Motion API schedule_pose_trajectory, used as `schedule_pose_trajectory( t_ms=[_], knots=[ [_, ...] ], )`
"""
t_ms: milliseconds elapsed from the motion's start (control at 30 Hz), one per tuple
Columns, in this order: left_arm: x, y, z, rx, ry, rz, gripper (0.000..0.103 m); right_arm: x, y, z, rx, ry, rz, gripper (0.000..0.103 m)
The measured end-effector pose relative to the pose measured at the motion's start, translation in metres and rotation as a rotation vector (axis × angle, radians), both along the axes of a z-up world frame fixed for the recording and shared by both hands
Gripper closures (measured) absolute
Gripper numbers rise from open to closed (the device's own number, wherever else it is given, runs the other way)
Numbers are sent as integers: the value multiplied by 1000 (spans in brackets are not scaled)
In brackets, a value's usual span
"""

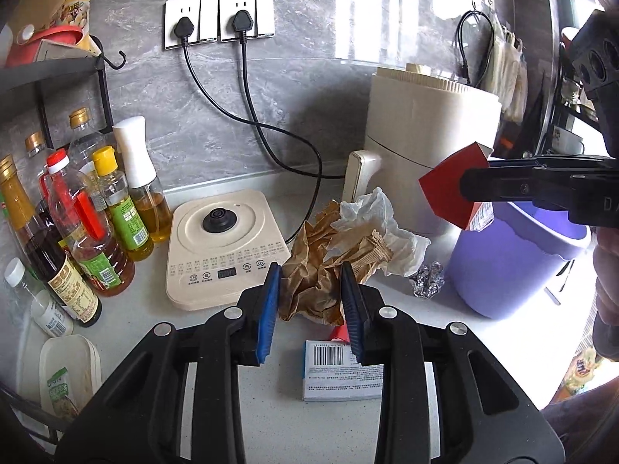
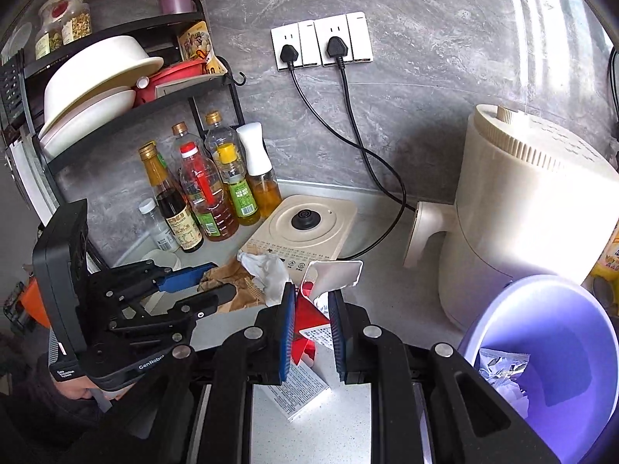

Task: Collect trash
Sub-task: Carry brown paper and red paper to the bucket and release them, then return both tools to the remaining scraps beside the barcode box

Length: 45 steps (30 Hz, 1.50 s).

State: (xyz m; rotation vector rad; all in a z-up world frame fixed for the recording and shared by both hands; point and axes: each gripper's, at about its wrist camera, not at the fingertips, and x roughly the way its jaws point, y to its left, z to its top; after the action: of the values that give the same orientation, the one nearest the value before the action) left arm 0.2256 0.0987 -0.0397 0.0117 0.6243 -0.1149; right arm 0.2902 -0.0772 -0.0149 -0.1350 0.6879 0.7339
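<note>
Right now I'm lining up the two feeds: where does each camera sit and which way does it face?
Left wrist: on the left gripper, looking down its fingers at brown crumpled paper it clamps; right gripper crosses at right.
Right wrist: on the right gripper, facing the red carton it holds; left gripper and a hand at left.
Shared: beige kettle base, purple bin, wall sockets.

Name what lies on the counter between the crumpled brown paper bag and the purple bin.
In the left wrist view, a crumpled white tissue and a foil ball lie between the brown paper bag and the purple bin.
</note>
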Motion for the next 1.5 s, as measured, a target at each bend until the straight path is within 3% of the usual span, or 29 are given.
schedule_pose_trajectory(
  t_ms=[300,567,967,1000,1067,1367,1400,1433,1500],
  knots=[
    [10,-14,4,-50,3,-65,75,-10,10,2,4,-6,67,85],
    [26,-27,25,-138,-61,-130,75,3,-23,9,0,-22,-58,85],
    [60,-97,47,-145,-93,-357,75,-2,-110,33,24,-81,-312,85],
    [61,-104,49,-145,-93,-378,75,-3,-119,33,24,-81,-340,83],
    [64,-115,50,-142,-90,-417,75,-4,-136,32,30,-76,-401,53],
    [74,-152,55,-147,-72,-523,73,-18,-193,33,55,-83,-595,53],
    [73,-154,56,-153,-77,-533,65,-19,-196,34,56,-85,-603,53],
    [73,-155,58,-158,-83,-537,47,-22,-199,34,58,-87,-611,53],
    [69,-155,61,-165,-113,-530,27,-24,-202,33,63,-84,-623,53]
  ],
)
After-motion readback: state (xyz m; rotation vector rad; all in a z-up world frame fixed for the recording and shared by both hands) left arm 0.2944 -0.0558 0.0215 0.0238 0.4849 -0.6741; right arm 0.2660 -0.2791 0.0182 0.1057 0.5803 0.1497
